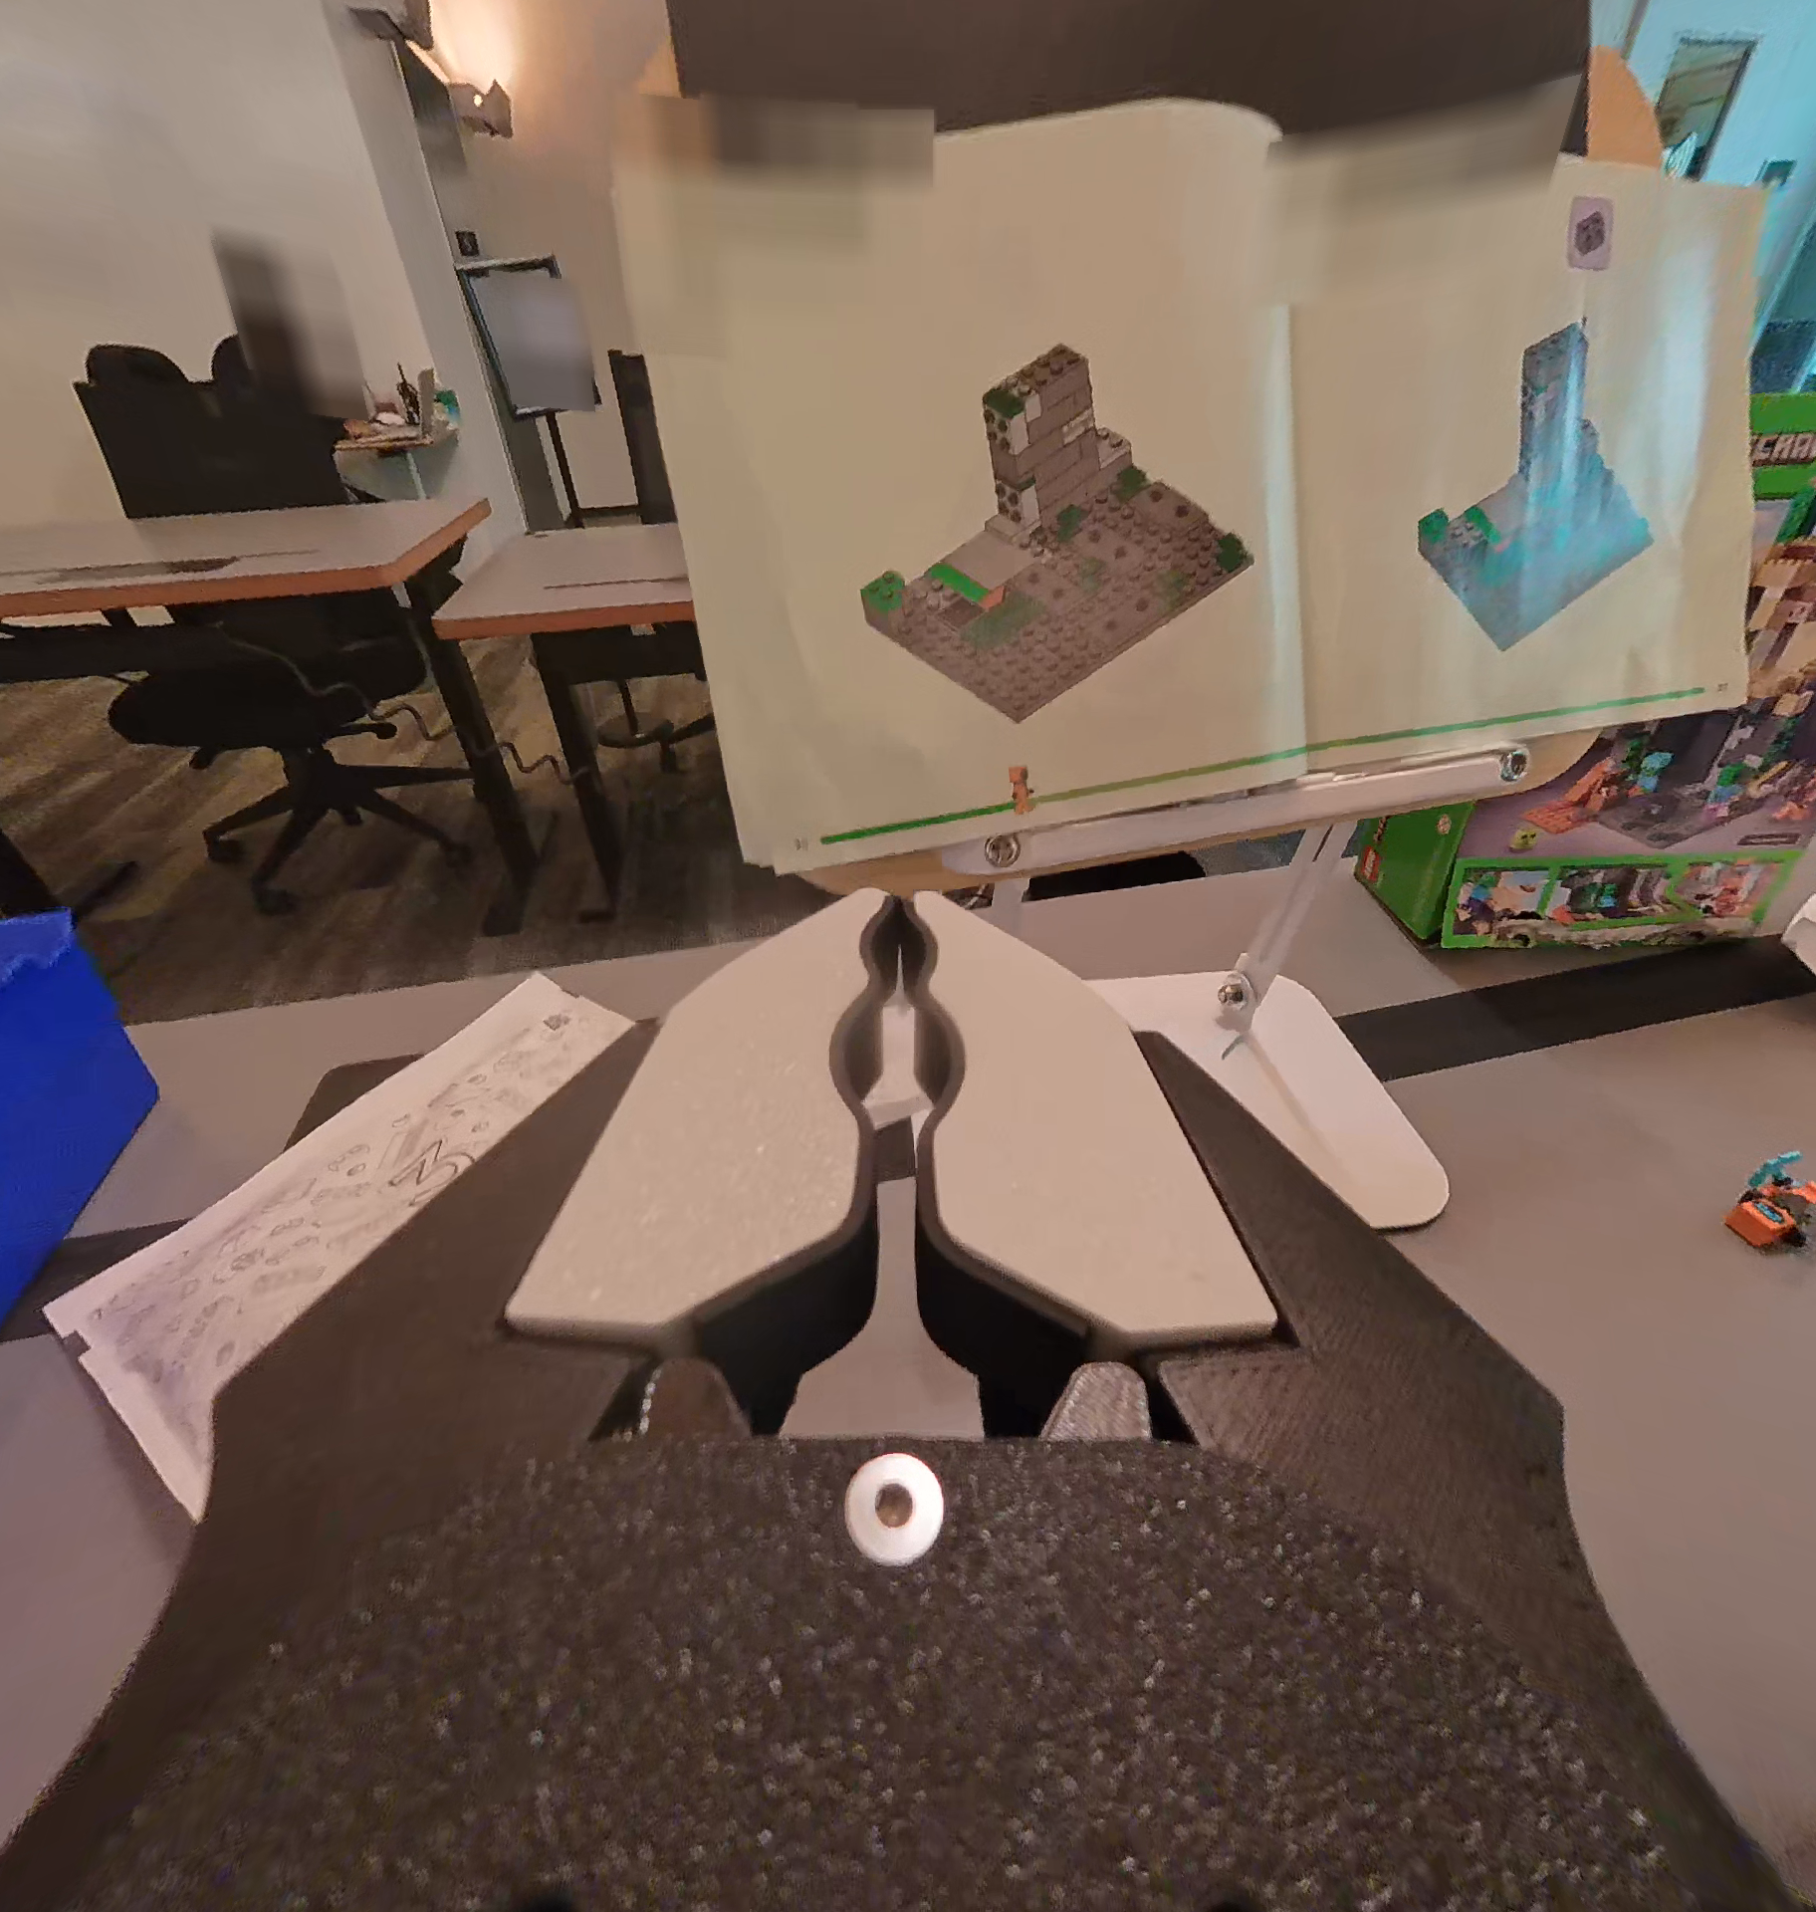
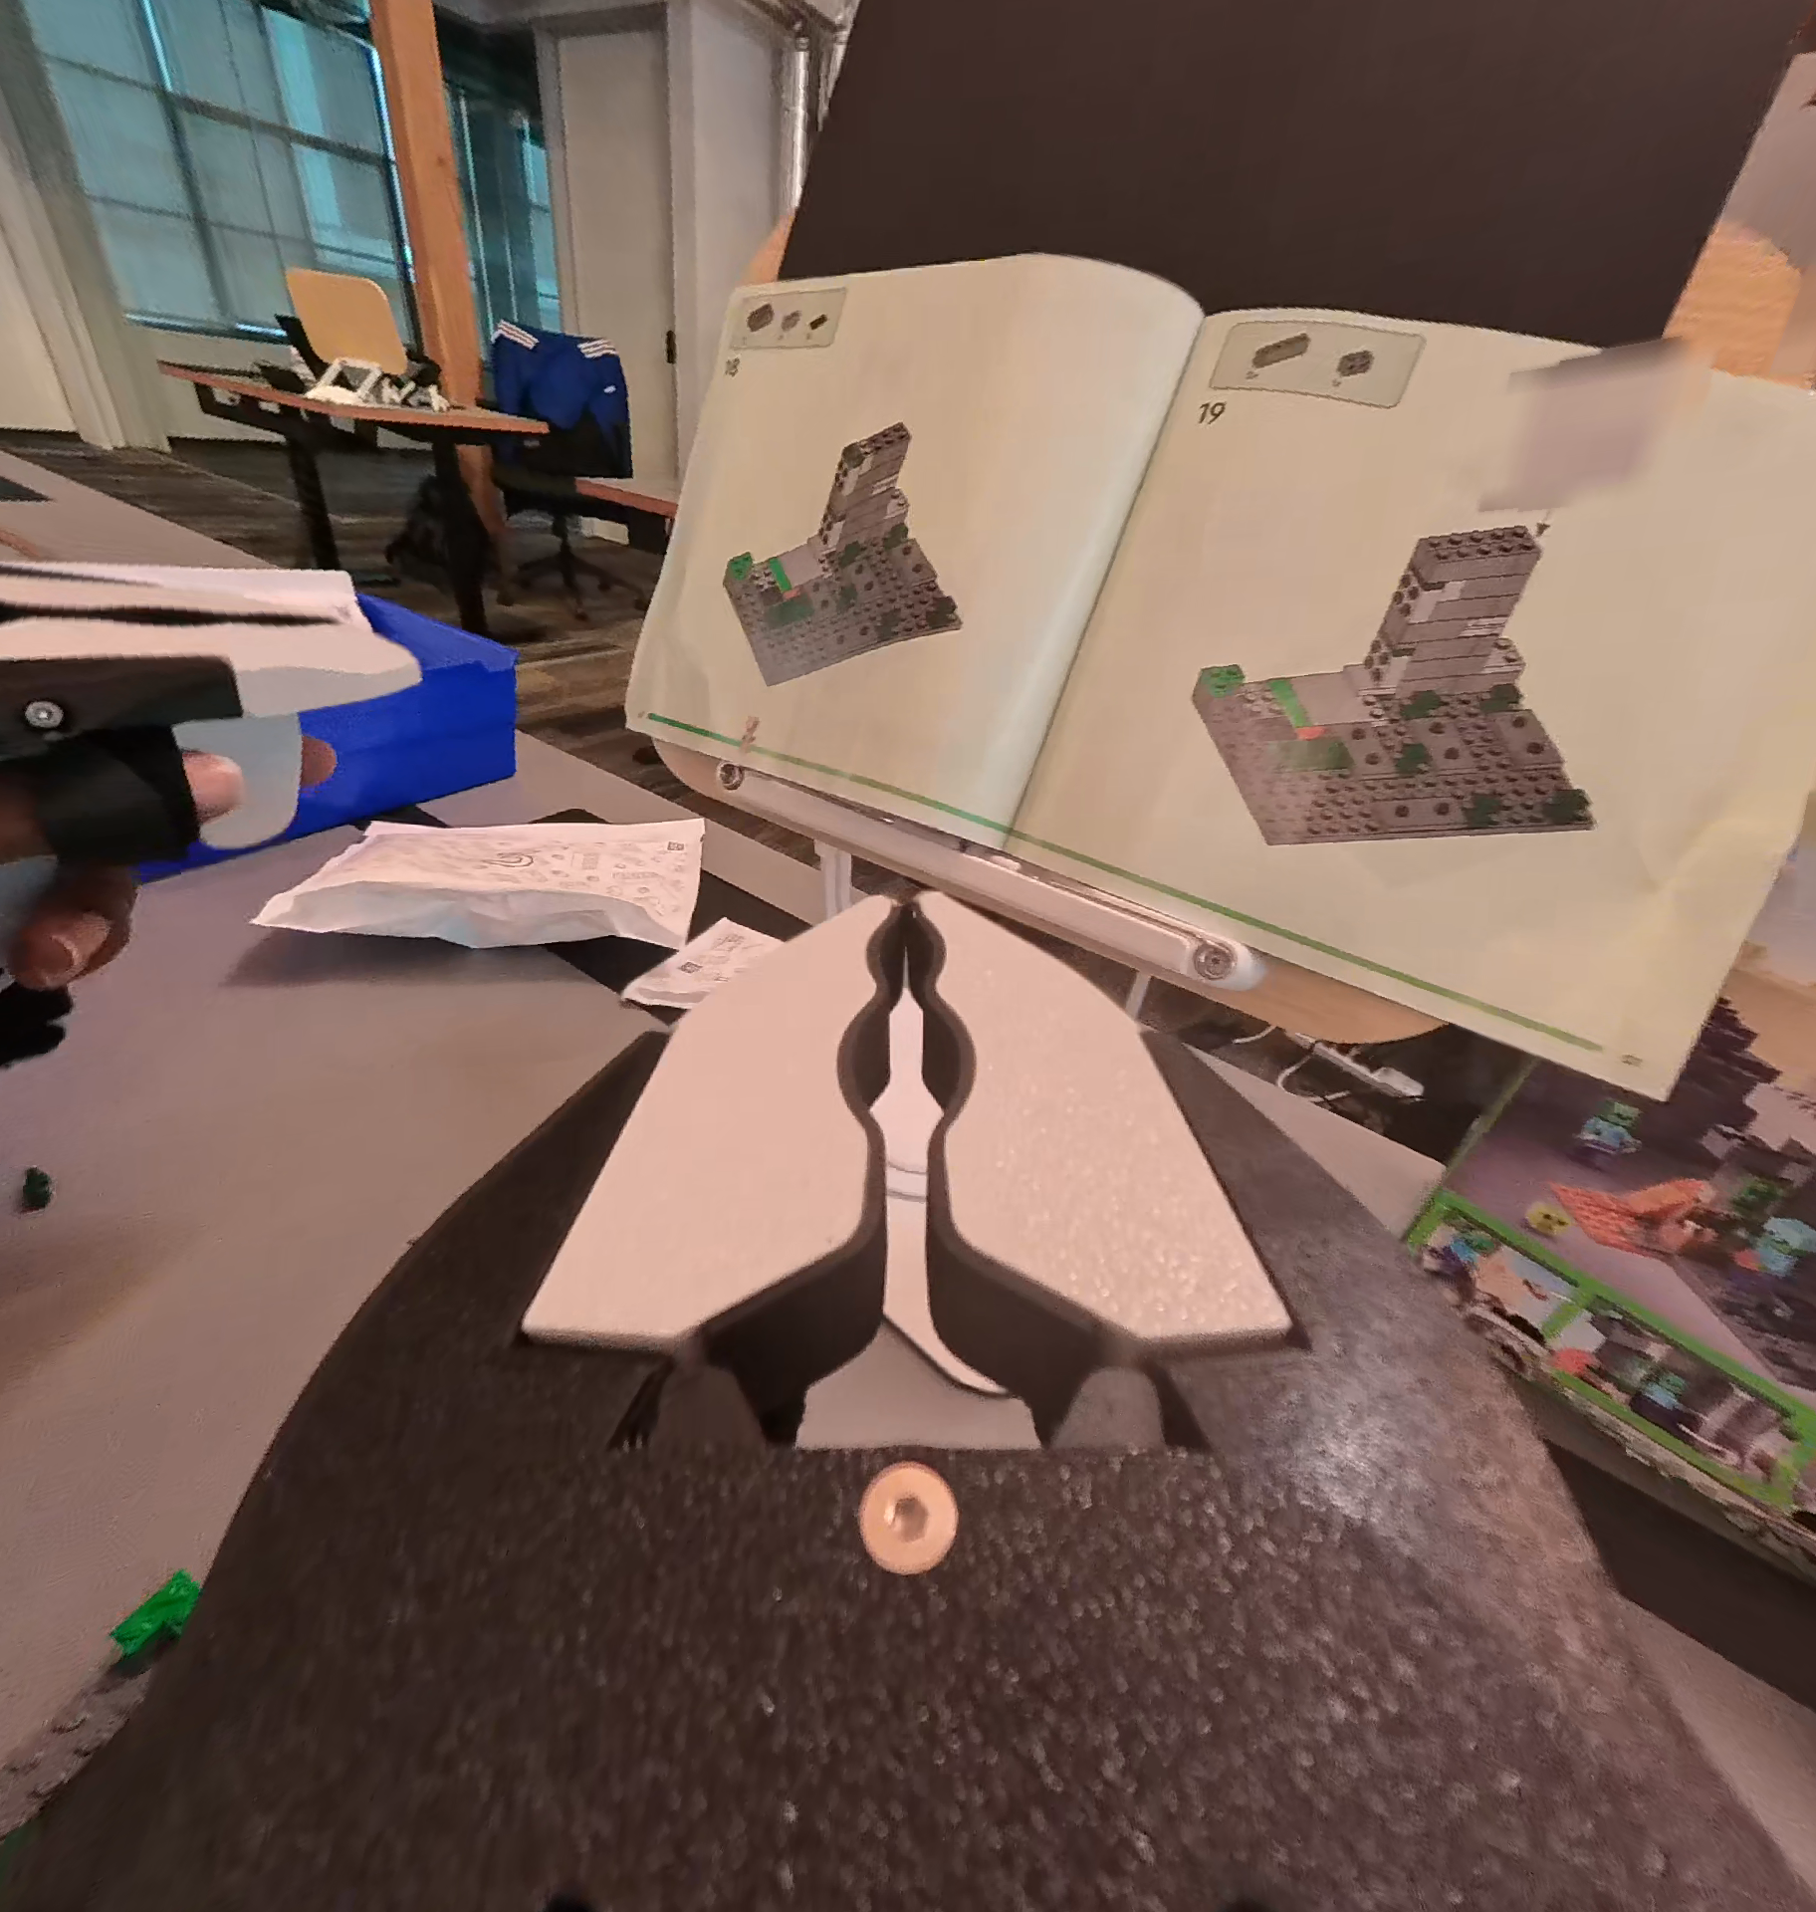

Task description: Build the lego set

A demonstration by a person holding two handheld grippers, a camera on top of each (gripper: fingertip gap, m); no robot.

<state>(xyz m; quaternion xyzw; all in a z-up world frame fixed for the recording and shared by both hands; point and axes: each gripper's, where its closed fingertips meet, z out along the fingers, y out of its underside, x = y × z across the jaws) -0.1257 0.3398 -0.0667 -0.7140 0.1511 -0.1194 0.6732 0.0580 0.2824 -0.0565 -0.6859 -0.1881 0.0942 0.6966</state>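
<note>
Pointing forward above the grey surface [image 1: 1566,1117], the left tongs [image 1: 896,910] are clenched with their tips touching and nothing between them, aimed at the lower edge of the open instruction booklet [image 1: 1142,497]. The right tongs [image 2: 902,910] are likewise clenched and empty, held level and aimed at the ledge of the white book stand [image 2: 987,869] that props the booklet up. In the right wrist view the left tongs also show at the left edge, lying sideways, with a hand [image 2: 66,848] wrapped around their grip. Just beside the left tongs, on their left, a flat white printed paper bag [image 1: 345,1190] lies on the surface, and a blue bin [image 1: 25,1117] stands at the surface's left edge beyond it. The right wrist view shows a second, smaller paper bag [image 2: 713,967] near the stand's foot. Loose lego pieces are few: a small green piece [image 2: 154,1619] at the near left of the right tongs, a dark green one [image 2: 35,1190] farther left, and a small orange and teal lego figure [image 1: 1788,1216] lying well to the right of the stand's white base. Grey surface between the tongs and the stand's base is bare. Behind, the stand and booklet block the way straight ahead, and the green lego box [image 1: 1607,848] stands to the right of them. Farther off are office tables [image 1: 211,569] and a black chair [image 1: 263,714].
</note>
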